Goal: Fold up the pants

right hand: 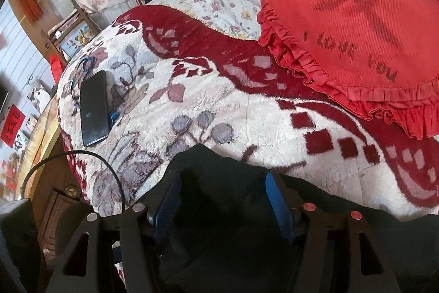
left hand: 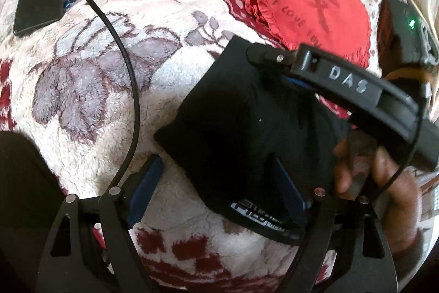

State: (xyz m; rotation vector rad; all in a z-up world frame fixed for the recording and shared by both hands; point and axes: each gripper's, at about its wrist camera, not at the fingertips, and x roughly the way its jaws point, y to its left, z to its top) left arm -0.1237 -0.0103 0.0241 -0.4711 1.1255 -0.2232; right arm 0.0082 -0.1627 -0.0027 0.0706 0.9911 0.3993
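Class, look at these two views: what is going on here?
A person is folding black pants on a patterned blanket, holding a claw in each hand. The pants lie bundled in a compact pile. Both the left claw and right claw are open around the fabric. A red cushion and phone lie nearby.

Both grippers spread wide — left gripper (left hand: pixel 219 191) low, right gripper (right hand: pixel 223 197) alongside.
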